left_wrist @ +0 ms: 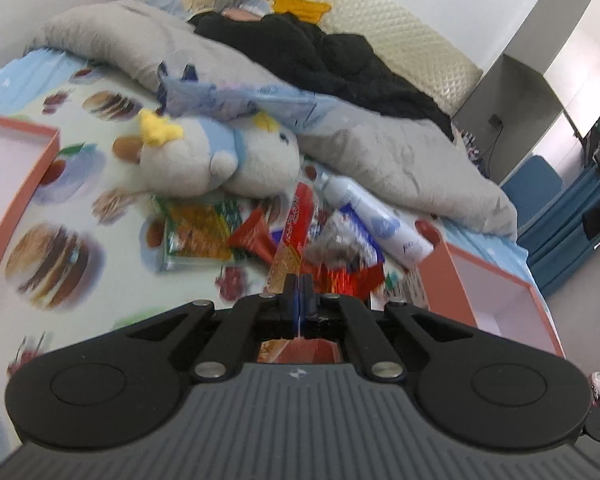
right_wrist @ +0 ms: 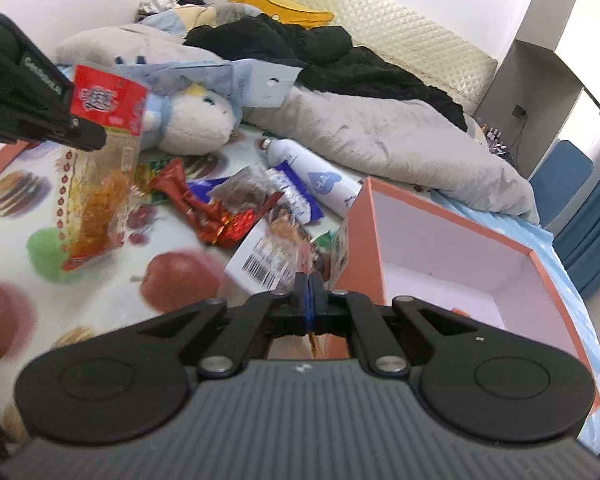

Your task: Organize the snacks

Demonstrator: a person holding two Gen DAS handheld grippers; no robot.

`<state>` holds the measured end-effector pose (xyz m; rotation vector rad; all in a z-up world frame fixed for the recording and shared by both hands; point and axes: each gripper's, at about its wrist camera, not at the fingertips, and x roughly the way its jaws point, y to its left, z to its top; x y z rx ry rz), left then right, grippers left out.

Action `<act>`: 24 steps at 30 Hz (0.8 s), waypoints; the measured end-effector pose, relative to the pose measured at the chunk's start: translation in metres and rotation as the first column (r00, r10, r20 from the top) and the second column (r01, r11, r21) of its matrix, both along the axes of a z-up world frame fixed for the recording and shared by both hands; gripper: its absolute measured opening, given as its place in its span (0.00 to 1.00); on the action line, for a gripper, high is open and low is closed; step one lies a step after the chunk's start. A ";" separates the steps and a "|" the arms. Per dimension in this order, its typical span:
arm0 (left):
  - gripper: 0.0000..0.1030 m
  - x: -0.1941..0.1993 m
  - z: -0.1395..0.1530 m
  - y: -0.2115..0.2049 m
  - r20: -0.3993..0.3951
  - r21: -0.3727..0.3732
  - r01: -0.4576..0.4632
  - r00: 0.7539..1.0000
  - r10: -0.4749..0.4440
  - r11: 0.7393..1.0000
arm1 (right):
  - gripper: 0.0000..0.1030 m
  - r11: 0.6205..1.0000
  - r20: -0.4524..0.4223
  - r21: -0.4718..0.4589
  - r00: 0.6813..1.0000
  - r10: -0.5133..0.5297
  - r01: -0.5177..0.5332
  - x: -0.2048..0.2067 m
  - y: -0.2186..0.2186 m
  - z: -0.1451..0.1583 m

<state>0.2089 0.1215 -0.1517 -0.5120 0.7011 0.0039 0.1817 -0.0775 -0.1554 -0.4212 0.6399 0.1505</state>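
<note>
Box at far left: orange box (left_wrist: 40, 168) lies on the bed (left_wrist: 112, 264) beside the plush toy (left_wrist: 204, 160); a likely drop spot for the left load.
Left tool (right_wrist: 82, 130): clamped on a tall red-topped snack packet (right_wrist: 100, 160), which hangs clear above the bed sheet. Grip sits on the packet's edge, so carry it slowly and keep it hanging upright to avoid a swing or slip.
Pile in the middle: red wrapper (right_wrist: 196, 204), blue-and-white packet (right_wrist: 296, 196), green packet (left_wrist: 196, 236) and white bottle (right_wrist: 312, 176) lie touching or overlapping; lift clear of them.
Right tool (right_wrist: 309, 284): jaws pressed together on a thin barcode-printed packet (right_wrist: 268, 260), pinched at its near edge.
Box at right: open orange box (right_wrist: 440, 240), seemingly empty, just beside that packet; clear the near wall before letting go.
</note>
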 end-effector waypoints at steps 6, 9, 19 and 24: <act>0.00 -0.038 0.004 -0.010 -0.026 0.058 0.035 0.999 -0.033 0.998 | 0.02 0.999 -0.030 0.006 0.999 0.039 -0.038 -0.037 0.004 -0.007; 0.00 -0.055 0.003 -0.010 -0.036 0.067 0.021 0.999 -0.019 0.998 | 0.02 0.997 -0.042 -0.001 0.996 0.072 -0.072 -0.051 0.005 -0.013; 0.01 -0.080 -0.024 0.015 -0.136 -0.015 -0.052 0.989 0.050 0.999 | 0.03 0.986 -0.128 0.013 0.978 0.164 -0.164 -0.079 0.005 -0.049; 0.05 -0.068 -0.041 0.026 -0.187 -0.049 -0.091 0.979 0.080 0.995 | 0.06 0.984 -0.187 0.096 0.968 0.167 -0.151 -0.080 0.003 -0.055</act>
